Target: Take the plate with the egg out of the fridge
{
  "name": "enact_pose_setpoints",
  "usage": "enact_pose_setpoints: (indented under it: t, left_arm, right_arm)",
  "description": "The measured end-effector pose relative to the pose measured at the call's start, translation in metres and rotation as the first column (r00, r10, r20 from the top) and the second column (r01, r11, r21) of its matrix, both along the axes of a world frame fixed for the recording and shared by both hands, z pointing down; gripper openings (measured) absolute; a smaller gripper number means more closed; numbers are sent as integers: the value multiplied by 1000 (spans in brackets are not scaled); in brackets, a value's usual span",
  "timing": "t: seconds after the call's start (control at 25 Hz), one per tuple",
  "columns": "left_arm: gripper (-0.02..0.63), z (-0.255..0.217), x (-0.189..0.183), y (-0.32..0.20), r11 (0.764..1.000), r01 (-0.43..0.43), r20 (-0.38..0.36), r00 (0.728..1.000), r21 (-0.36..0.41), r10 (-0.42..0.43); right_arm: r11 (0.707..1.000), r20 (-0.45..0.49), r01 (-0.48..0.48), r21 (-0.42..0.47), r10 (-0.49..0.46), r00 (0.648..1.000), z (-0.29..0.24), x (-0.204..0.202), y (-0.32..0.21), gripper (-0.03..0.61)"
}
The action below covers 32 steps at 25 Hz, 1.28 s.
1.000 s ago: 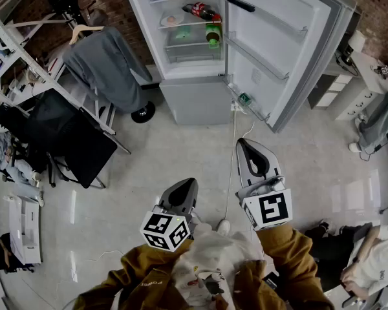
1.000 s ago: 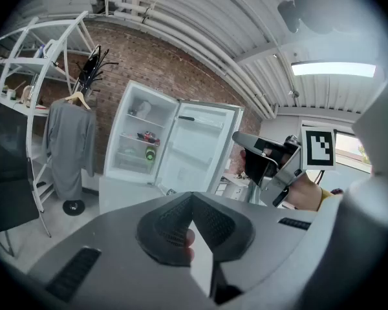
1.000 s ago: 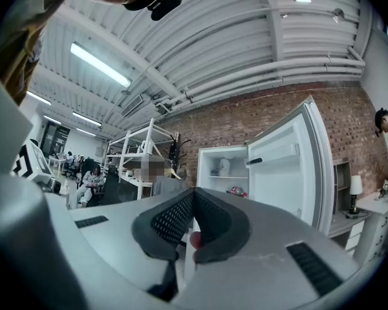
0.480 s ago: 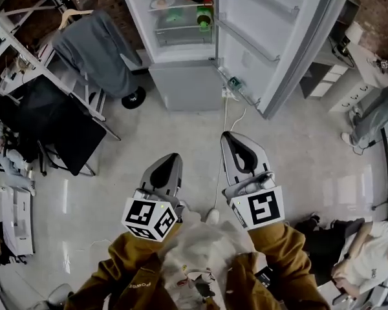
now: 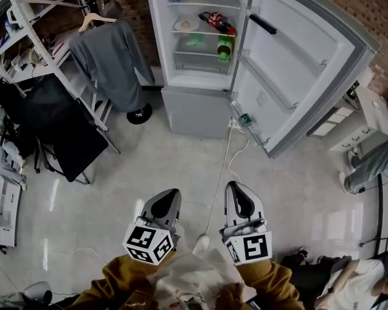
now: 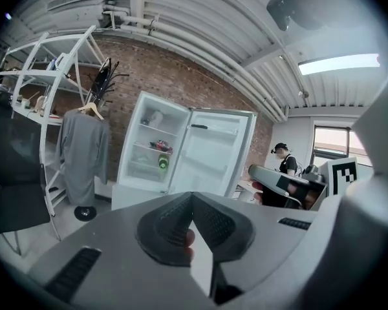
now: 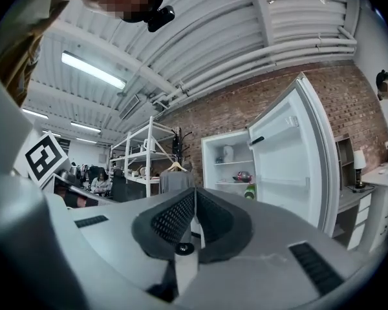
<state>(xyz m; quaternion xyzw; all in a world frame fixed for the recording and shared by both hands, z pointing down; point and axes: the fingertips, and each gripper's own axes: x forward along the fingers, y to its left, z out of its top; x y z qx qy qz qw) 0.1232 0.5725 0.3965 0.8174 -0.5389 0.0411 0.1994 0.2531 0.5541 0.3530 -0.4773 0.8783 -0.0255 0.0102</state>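
Observation:
The fridge (image 5: 200, 37) stands open several steps ahead across the floor. A small white plate with the egg (image 5: 186, 25) lies on a middle shelf at the left. Beside it are a lying cola bottle (image 5: 218, 22) and, lower, a green bottle (image 5: 224, 47). My left gripper (image 5: 170, 196) and right gripper (image 5: 238, 190) are held close to my body, far from the fridge, both shut and empty. In the left gripper view the shut left gripper (image 6: 192, 201) points toward the fridge (image 6: 154, 150). The right gripper (image 7: 195, 197) likewise faces the fridge (image 7: 236, 166).
The fridge door (image 5: 301, 63) hangs open to the right. A grey coat on a hanger (image 5: 113, 57), a black chair (image 5: 58, 131) and white shelving (image 5: 22, 37) stand at the left. A white cable (image 5: 225, 166) runs over the floor. A seated person (image 5: 368, 283) is at bottom right.
The head view has swung, so the fridge now sits lower and more to the right. Both grippers show lower in the picture and nearer my body, still shut.

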Motion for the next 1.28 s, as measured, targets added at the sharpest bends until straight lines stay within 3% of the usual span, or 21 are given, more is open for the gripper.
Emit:
enact_pose_setpoints:
  t: [0.24,0.48,0.72,0.88,1.0,1.16,1.28]
  left_arm:
    - [8,23,-49,-41,999,15,9,1000,-44,-14]
    - [8,16,-94,-103,999,-33,-46,998,-29,31]
    - [8,7,-161,-154,998,-55,-80,995,25,57]
    - [8,17,-184,-177,994,-106,-87,991,-9,105]
    - [8,19,-181,-176,989,-147,-81,986,-19,145]
    - [8,21,-173,-192,981,-192,-79,979,-21,190]
    - [8,26,-170,-207,977,-209,-83,975,-28,206]
  right_arm:
    - [990,-52,77,-116,-83,995,38,-59,-20,-3]
    - [992,-116,61,-108,-74,991,30,-121,-80,-3]
    - [981,-181,139,-136,-162,970,29,-197,-119,-3]
    - [990,-112,109,-93,-119,987,15,-217,-134,-3]
    - [987,-99,104,-119,-116,988,12,-225,-140,-3]
    - [986,17,60,-157,-58,998,9,-224,-175,-3]
    - [990,32,64,-124,-61,998,6,-228,-192,-3]
